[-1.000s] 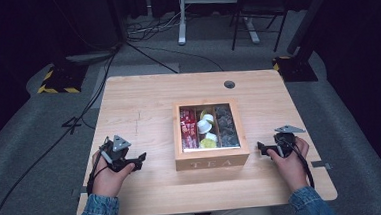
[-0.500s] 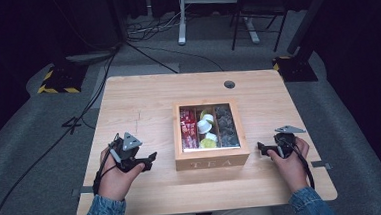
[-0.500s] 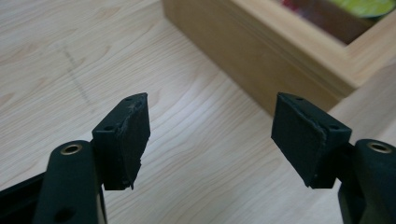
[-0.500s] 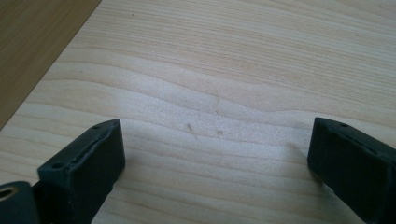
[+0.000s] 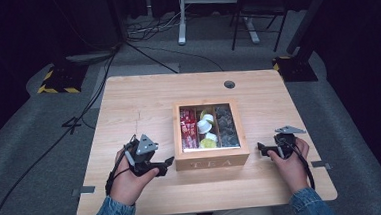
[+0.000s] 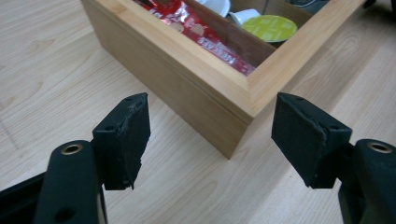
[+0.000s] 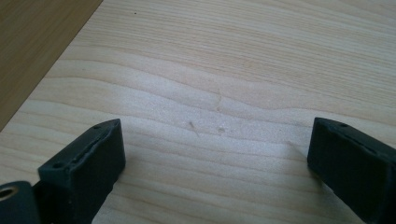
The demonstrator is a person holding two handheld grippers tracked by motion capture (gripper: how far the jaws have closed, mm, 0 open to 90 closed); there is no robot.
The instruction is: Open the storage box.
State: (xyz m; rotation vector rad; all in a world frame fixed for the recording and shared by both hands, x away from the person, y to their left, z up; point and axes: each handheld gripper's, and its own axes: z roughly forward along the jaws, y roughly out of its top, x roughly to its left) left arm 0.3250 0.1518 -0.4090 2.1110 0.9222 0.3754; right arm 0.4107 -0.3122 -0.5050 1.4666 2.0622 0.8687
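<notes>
A wooden tea box with "TEA" on its front stands lidless at the table's middle. It holds red sachets, white cups, a yellow-green pod and dark pods. My left gripper is open, and its tips almost touch the box's front left corner. In the left gripper view that gripper has its jaws spread either side of the box corner, with the red sachets just behind. My right gripper is open and hovers over bare table right of the box, holding nothing.
The light wooden table has a round cable hole at the back. Dark floor with cables, a desk frame and chair legs lies beyond. The box's side wall shows at the upper left of the right gripper view.
My left gripper has moved right along the table toward the box's front left corner. The right gripper has stayed in place.
</notes>
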